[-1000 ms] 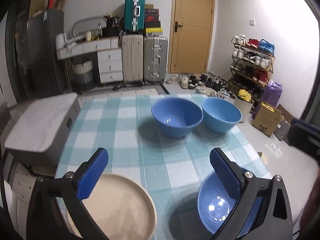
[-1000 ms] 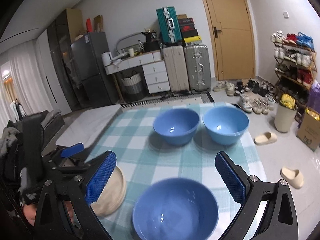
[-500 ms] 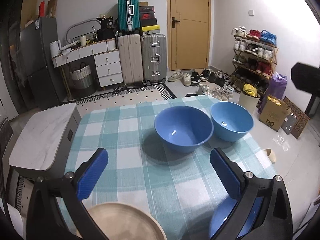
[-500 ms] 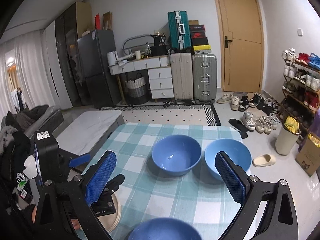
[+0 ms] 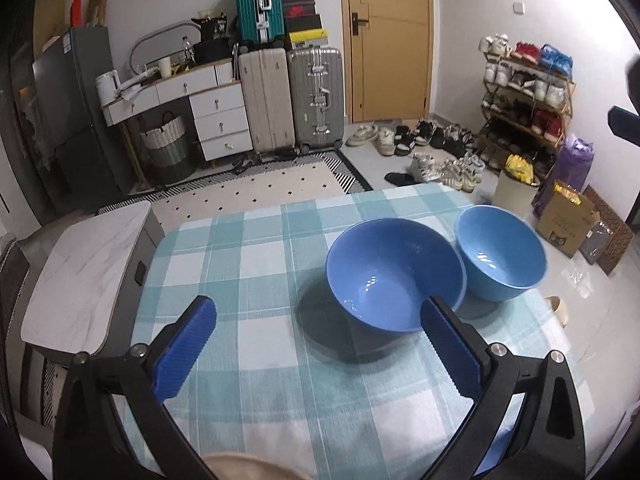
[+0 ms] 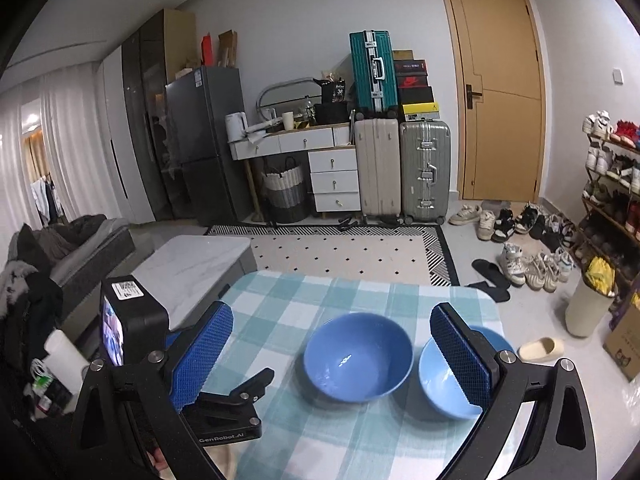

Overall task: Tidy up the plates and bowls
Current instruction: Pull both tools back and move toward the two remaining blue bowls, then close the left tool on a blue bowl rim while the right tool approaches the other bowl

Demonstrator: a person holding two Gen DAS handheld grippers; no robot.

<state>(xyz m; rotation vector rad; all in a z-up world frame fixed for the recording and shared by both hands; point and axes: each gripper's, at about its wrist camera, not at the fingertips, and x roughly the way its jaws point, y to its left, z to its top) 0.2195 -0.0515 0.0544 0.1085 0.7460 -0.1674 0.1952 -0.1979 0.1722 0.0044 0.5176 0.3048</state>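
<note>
Two blue bowls stand side by side at the far right of the checked table: one bowl [image 5: 394, 272] [image 6: 358, 356] and a second bowl [image 5: 500, 252] [image 6: 444, 384] to its right. The rim of a beige plate [image 5: 248, 466] shows at the near edge under my left gripper [image 5: 316, 344], which is open and empty above the cloth. My right gripper [image 6: 332, 358] is open and empty, raised above the table, with its right pad in front of the second bowl. A third blue bowl is out of view.
The checked tablecloth [image 5: 260, 272] covers the table. A marble-topped side unit [image 5: 84, 280] stands at the table's left. Beyond are a rug, suitcases [image 5: 292, 96], a dresser, a fridge, shoes on the floor, a shoe rack [image 5: 524, 92] and a bin at the right.
Both grippers have pulled back and tilted upward. The near blue bowl and most of the beige plate have dropped out of view below. Both stay open.
</note>
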